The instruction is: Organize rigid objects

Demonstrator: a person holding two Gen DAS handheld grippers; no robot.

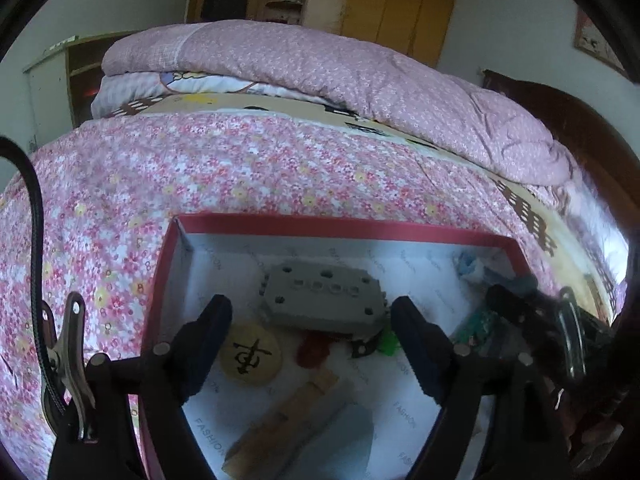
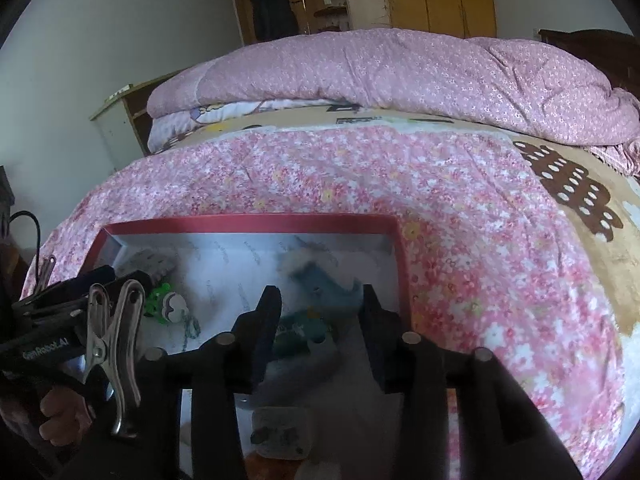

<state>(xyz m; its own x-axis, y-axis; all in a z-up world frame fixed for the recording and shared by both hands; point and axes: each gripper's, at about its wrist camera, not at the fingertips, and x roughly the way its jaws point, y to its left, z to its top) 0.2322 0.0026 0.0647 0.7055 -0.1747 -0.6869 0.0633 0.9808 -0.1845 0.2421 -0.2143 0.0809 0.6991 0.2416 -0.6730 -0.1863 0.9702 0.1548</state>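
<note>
A red box [image 1: 340, 223] with a white lining lies on the bed. In the left wrist view it holds a grey perforated block [image 1: 324, 296], a round wooden chess piece [image 1: 250, 356], a red piece [image 1: 314, 350], a green piece [image 1: 388, 342], a wooden clip [image 1: 280, 420] and a grey-blue slab [image 1: 340, 440]. My left gripper [image 1: 312, 328] is open and empty above them. In the right wrist view the box [image 2: 248, 222] holds a blue fluffy toy [image 2: 320, 280], a green toy [image 2: 164, 304] and a grey plug [image 2: 280, 432]. My right gripper [image 2: 320, 304] is open and empty over the blue toy.
The box rests on a pink floral sheet [image 1: 200, 168]. A folded pink quilt [image 1: 340, 64] lies behind it. A wooden wardrobe [image 1: 380, 0] stands by the far wall. A dark headboard [image 1: 580, 128] is at the right. The other gripper [image 2: 60, 320] shows at the left.
</note>
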